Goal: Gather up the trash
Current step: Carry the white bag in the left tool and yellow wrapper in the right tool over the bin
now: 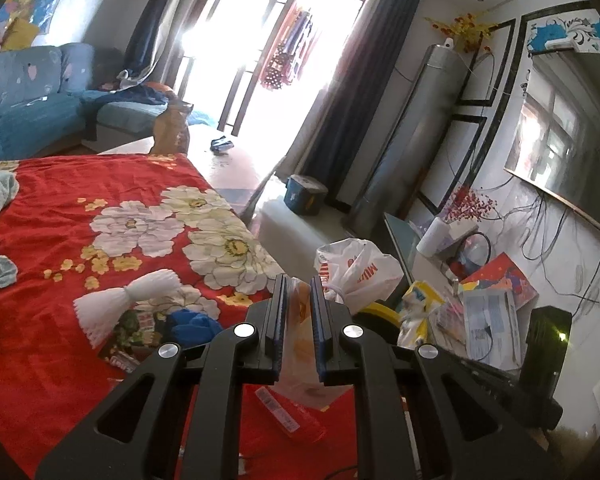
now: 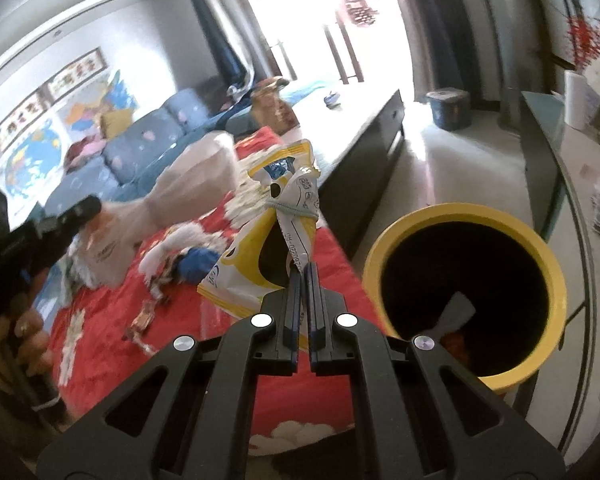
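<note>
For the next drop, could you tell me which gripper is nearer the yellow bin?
Right. The right gripper, holding a yellow-white packet, is beside the yellow bin; the left gripper, clamping a plastic bag, sits farther back over the red cloth.

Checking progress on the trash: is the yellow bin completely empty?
No: the right wrist view shows a pale scrap and something reddish at the bottom of the yellow bin.

Red floral cloth (image 1: 60,240) covers table. Behind it, blue sofa (image 1: 32,100) against wall. Beyond cloth's far edge, brown paper bag (image 1: 171,128), bright glass doors (image 1: 268,60) further back. Right of cloth, blue bucket (image 1: 304,194) on floor, TV (image 1: 568,128) on wall.
</note>
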`<state>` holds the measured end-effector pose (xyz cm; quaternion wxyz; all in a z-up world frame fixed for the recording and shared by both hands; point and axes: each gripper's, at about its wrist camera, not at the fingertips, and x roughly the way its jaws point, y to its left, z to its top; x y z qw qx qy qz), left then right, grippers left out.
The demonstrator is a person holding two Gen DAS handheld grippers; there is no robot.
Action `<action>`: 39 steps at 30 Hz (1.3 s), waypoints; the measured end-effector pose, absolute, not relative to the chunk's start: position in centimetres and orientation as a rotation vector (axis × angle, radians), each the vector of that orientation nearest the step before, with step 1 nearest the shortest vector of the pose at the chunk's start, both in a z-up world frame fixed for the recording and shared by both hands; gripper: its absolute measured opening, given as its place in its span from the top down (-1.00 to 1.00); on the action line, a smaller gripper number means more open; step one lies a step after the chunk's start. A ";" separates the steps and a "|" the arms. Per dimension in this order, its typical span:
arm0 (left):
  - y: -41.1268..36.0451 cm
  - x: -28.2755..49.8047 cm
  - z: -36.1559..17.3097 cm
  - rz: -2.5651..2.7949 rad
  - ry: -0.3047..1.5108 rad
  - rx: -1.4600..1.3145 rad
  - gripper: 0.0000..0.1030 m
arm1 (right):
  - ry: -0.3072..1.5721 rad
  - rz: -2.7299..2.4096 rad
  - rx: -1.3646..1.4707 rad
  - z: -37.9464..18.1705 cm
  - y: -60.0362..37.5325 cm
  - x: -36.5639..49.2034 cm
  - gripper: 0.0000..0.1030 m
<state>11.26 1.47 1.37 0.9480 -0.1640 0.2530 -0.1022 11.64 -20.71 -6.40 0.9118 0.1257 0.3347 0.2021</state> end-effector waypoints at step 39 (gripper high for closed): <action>-8.9 14.9 -0.5 -0.343 0.597 -0.196 0.78 | 0.655 0.137 0.447 -8.4 -30.1 12.7 0.98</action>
